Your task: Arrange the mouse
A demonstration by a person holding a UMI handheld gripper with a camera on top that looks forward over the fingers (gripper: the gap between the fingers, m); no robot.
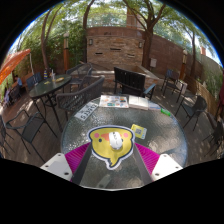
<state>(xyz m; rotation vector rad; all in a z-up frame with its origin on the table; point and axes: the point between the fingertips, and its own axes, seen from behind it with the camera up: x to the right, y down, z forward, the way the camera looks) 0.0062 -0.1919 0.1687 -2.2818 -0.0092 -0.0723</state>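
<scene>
A white mouse (pixel 114 140) lies on a yellow cartoon-shaped mouse pad (pixel 101 147) on a round glass table (pixel 160 125). My gripper (pixel 112 166) is open, with its magenta pads (pixel 76 157) spread wide to either side of the pad's near end. The mouse sits just ahead of the fingertips, between their lines, and neither finger touches it. Nothing is held.
Papers (pixel 113 100) and a booklet (pixel 86 111) lie on the far half of the table, and a small green card (pixel 139 130) lies right of the mouse pad. Black metal chairs (pixel 129 79) ring the table. More patio tables stand to the left, with a brick wall behind.
</scene>
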